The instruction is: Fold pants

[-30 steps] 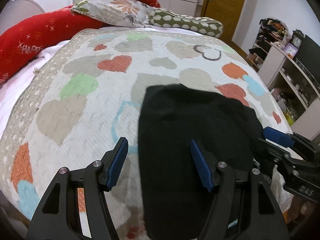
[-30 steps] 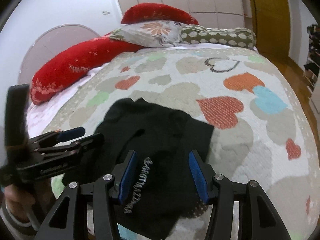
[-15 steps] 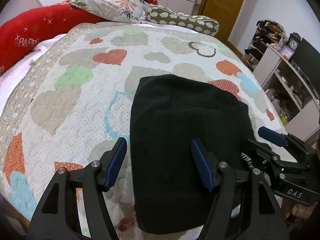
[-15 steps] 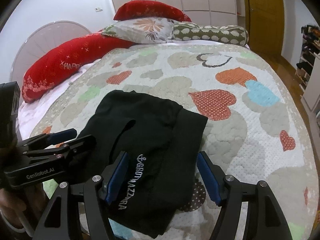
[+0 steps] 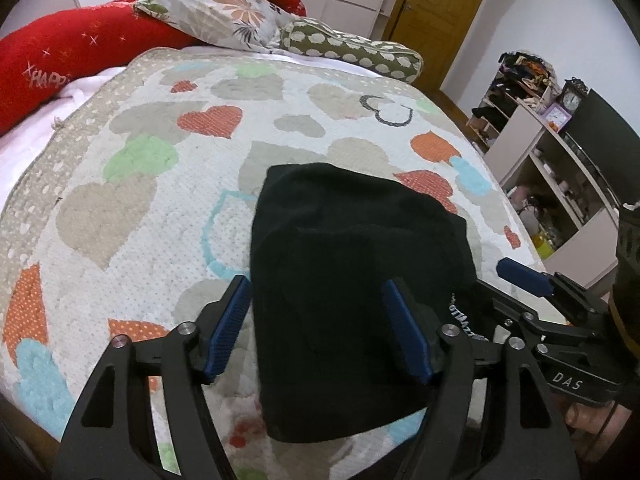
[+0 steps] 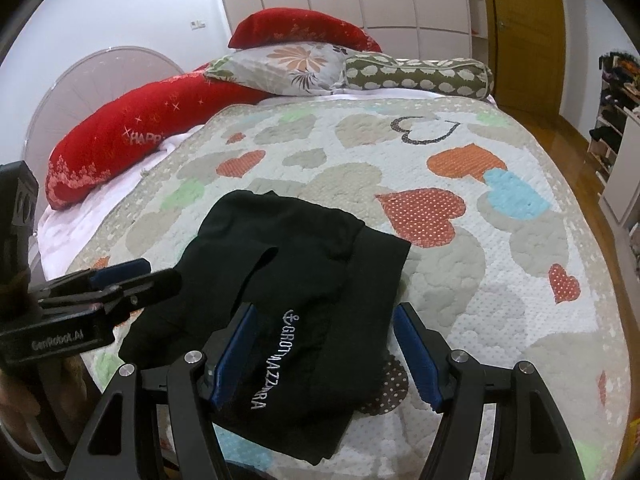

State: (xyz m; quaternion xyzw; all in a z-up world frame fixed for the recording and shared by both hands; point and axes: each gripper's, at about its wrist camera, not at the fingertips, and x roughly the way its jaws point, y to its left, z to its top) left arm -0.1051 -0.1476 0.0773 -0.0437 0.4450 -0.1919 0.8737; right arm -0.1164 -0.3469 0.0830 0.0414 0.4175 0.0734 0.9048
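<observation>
Both grippers hover over my folded black pants [image 5: 352, 280] at frame centre: left gripper [image 5: 318, 328] opening, right gripper [image 6: 326, 356] wide, neither gripping. Pants read "GROTTMAZZARA"; grippers, "DAS", "GenRobot.AI".

A quilted white bedspread with coloured hearts [image 6: 500, 248] covers the bed; red bolster [image 6: 132, 136], floral pillow [image 6: 288, 66], wooden door [image 5: 440, 12] behind.

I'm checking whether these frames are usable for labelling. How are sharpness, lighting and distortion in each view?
Left wrist view: strong fisheye bending with dark corners; the pants read as a near-featureless black mass; quilt evenly lit and sharp. Right wrist view: same bending; the white lettering on the pants is legible, folds faintly visible; no glare.
</observation>
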